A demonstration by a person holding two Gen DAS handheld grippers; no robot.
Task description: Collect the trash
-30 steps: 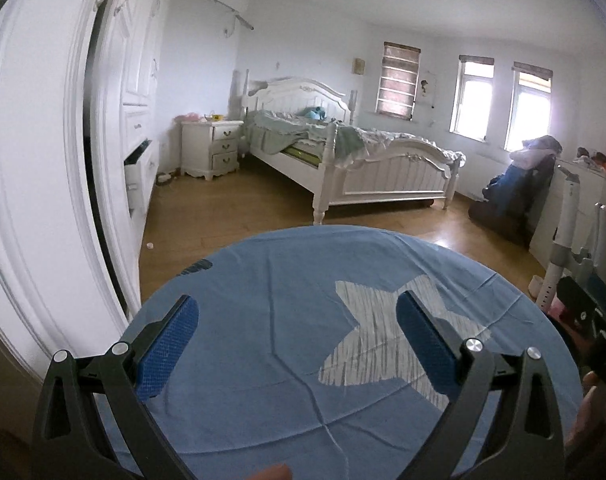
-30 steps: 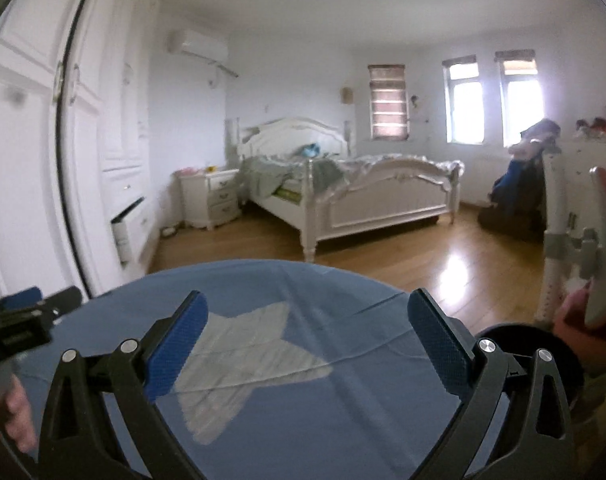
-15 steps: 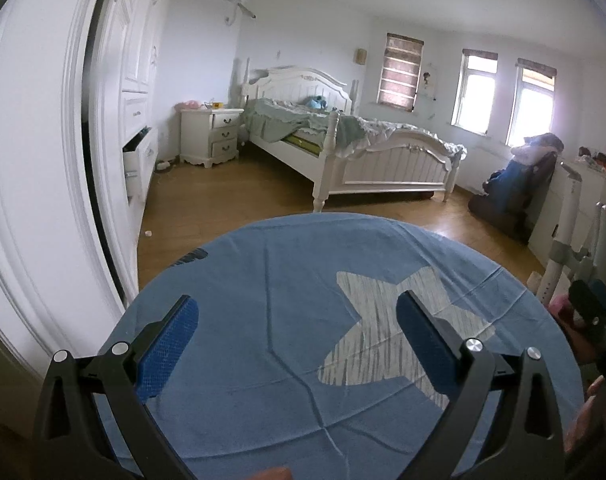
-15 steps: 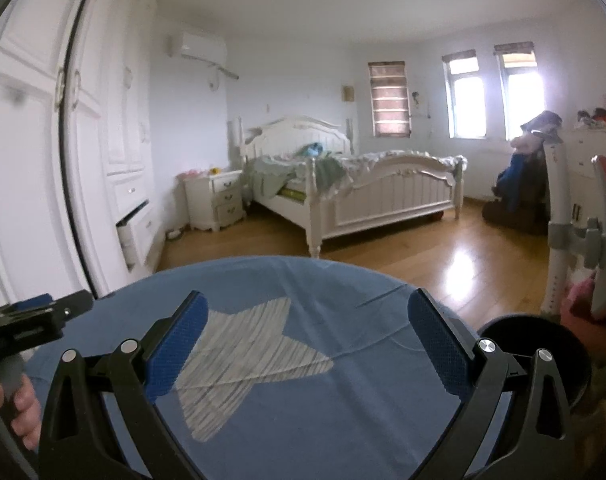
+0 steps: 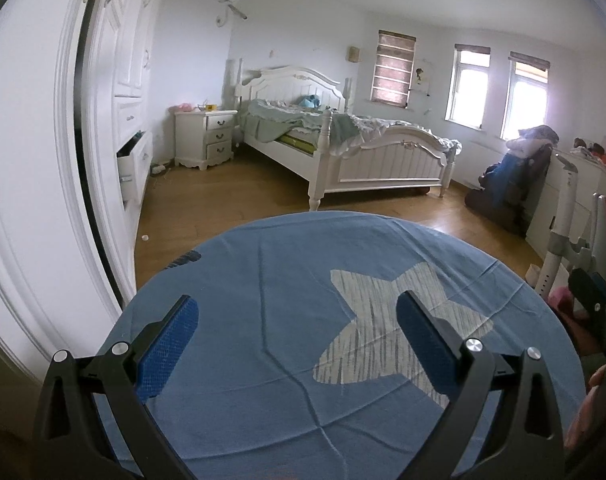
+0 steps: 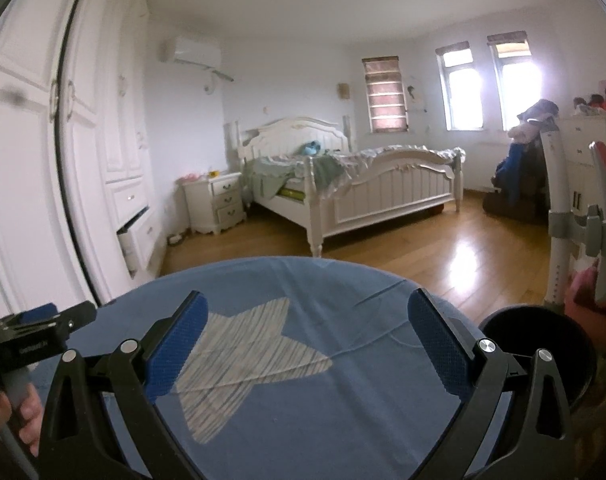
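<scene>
Daylight from windows (image 6: 487,84), blown-out glare there; floor (image 6: 459,256) reflects sheen; fisheye bending, dark vignette at edges.

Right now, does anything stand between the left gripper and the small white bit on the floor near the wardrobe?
Yes: the blue-covered round table lies between the open left gripper and the white bit, which sits on the floor past the table's far left edge, beside the wardrobe. Nothing else visible blocks it.

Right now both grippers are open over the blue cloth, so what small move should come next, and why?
Probably carry the left gripper left and down toward the small white scrap on the wood floor by the wardrobe. The blue star cloth shows no trash, and the right gripper holds nothing either.
</scene>
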